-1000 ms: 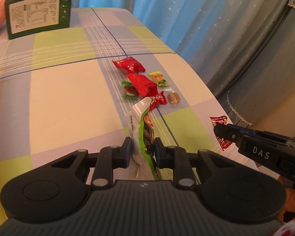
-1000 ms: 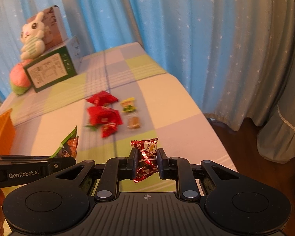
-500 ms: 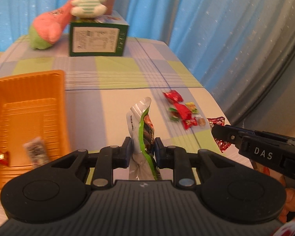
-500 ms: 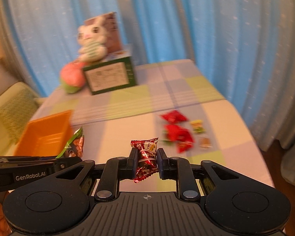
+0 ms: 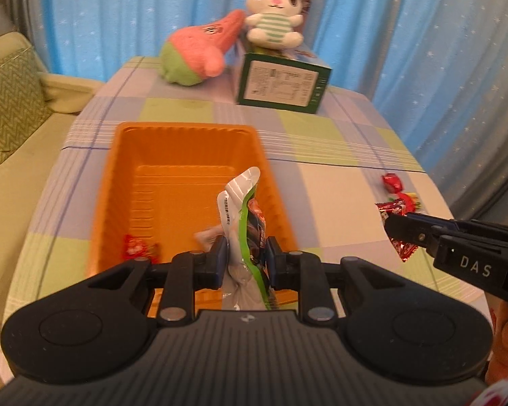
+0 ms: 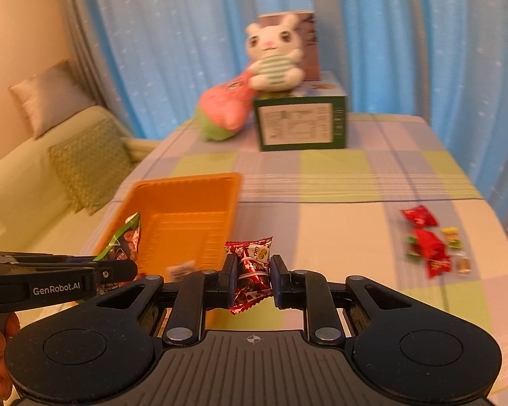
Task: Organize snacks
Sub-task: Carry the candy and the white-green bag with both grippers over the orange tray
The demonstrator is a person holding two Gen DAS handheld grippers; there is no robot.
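Observation:
My left gripper [image 5: 244, 256] is shut on a silver and green snack pouch [image 5: 243, 209], held upright over the near end of the orange tray [image 5: 186, 132]. The tray holds a small red sweet [image 5: 136, 247] and a pale packet [image 5: 207, 237] half hidden behind the fingers. My right gripper [image 6: 253, 272] is shut on a dark red candy wrapper [image 6: 252, 264], just right of the tray [image 6: 199, 182] and above the tablecloth. Several red, yellow and brown sweets [image 6: 430, 247] lie loose near the table's right edge. Each gripper shows in the other's view: left gripper [image 6: 118, 270], right gripper [image 5: 394, 226].
A green box [image 5: 282, 84] with a white bunny toy [image 5: 274, 20] on top and a pink and green plush [image 5: 199, 54] stand at the far end of the checked tablecloth [image 5: 332, 182]. A pale green sofa [image 6: 34, 176] lies off the left edge. Blue curtains hang behind.
Both grippers have swung left and risen, away from the loose sweets and towards the orange tray, each keeping its snack. The tray now sits straight under the left gripper.

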